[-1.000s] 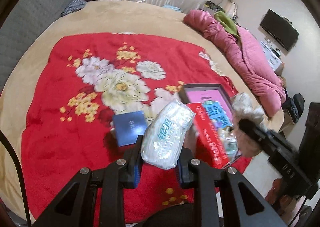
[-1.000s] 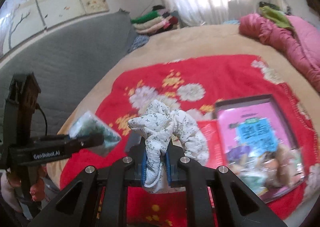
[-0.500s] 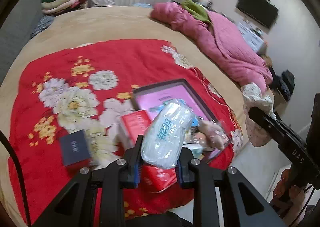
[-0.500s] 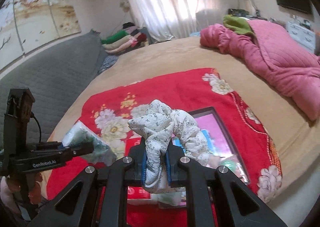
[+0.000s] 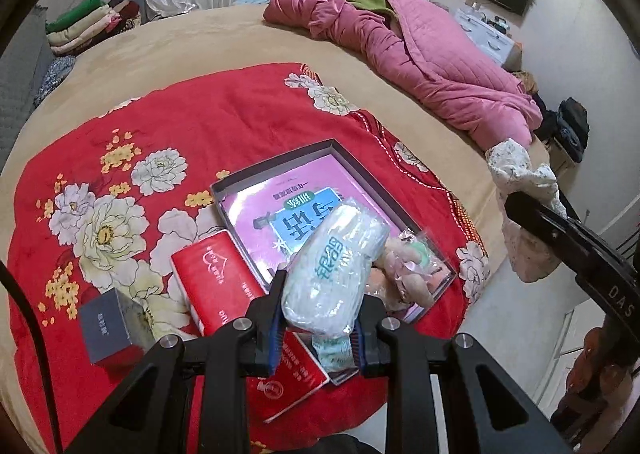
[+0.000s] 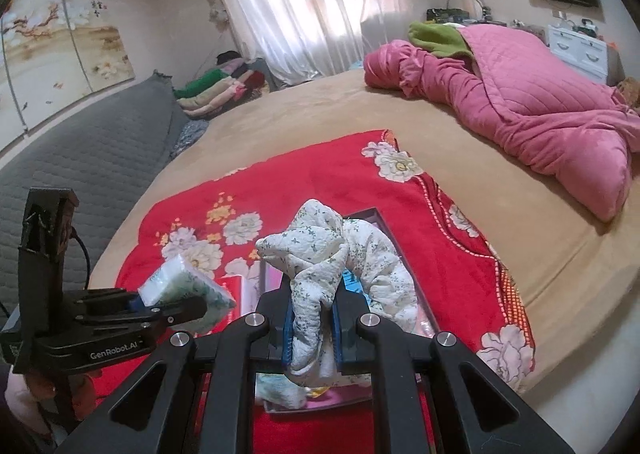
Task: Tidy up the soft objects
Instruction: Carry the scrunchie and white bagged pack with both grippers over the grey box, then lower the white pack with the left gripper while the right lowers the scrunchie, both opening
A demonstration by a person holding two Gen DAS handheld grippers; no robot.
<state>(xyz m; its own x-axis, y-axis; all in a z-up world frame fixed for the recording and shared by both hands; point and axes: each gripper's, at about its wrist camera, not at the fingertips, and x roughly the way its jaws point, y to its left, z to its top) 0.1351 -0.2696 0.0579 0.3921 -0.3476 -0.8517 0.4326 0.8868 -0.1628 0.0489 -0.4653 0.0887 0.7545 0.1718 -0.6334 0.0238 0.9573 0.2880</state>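
bedroom, red floral blanket (image 5: 248, 125) on the bed | my left gripper (image 5: 318, 328) clamped tight on a tissue pack (image 5: 336, 270) above the box (image 5: 280, 181) | right gripper (image 6: 312, 328) squeezing a floral cloth (image 6: 336, 254)

My left gripper (image 5: 316, 328), matt black plastic, pinches a crinkly glossy plastic tissue pack (image 5: 334, 270). My right gripper (image 6: 312, 328) squeezes a soft matt floral cloth (image 6: 332, 262). The red blanket (image 5: 224, 125) looks plush; the far pink quilt (image 5: 432, 53) seems stitched cotton.
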